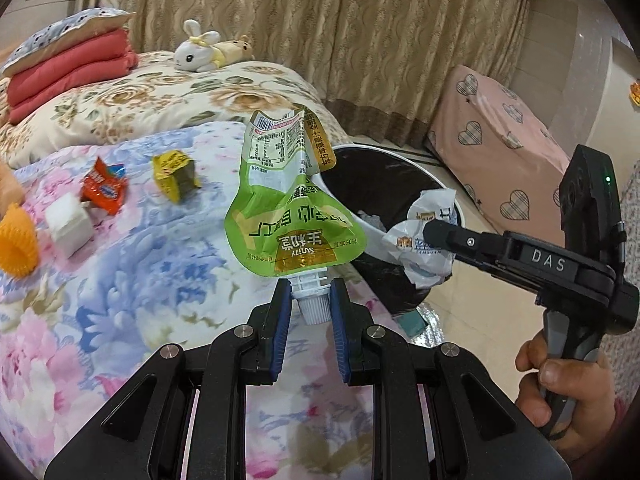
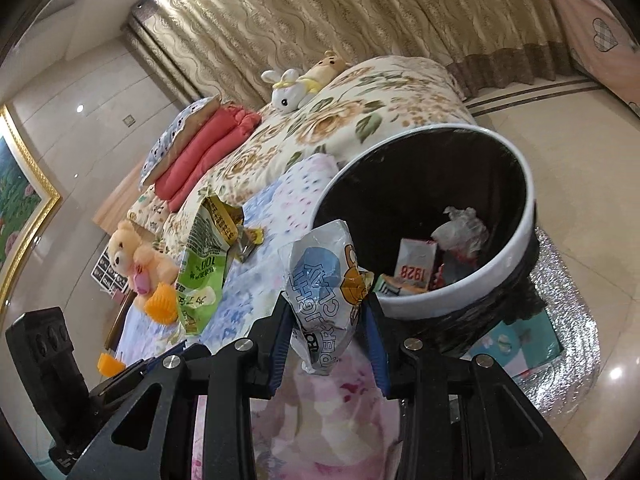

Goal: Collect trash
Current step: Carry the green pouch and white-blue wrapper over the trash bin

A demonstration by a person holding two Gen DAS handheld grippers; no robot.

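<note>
My left gripper (image 1: 310, 300) is shut on the white spout of a green drink pouch (image 1: 286, 208), which stands up over the bed's edge, just left of the bin. My right gripper (image 2: 326, 320) is shut on a crumpled white clay bag (image 2: 324, 292) with blue print, held beside the near rim of the white-rimmed black trash bin (image 2: 520, 248). In the left wrist view the same bag (image 1: 424, 236) hangs at the right gripper's (image 1: 430, 234) tips over the bin (image 1: 372, 236). Inside the bin lie a red-and-white carton and clear plastic. The green pouch (image 2: 202, 264) also shows in the right wrist view.
On the floral quilt (image 1: 140, 280) lie an orange wrapper (image 1: 104, 190), a yellow wrapper (image 1: 176, 174), a white block (image 1: 68, 224) and an orange spiky ring (image 1: 16, 244). Folded red bedding (image 1: 68, 76), plush toys (image 1: 212, 50) and a plush bear (image 2: 136, 256) sit farther back. A hand (image 1: 560, 392) grips the right handle.
</note>
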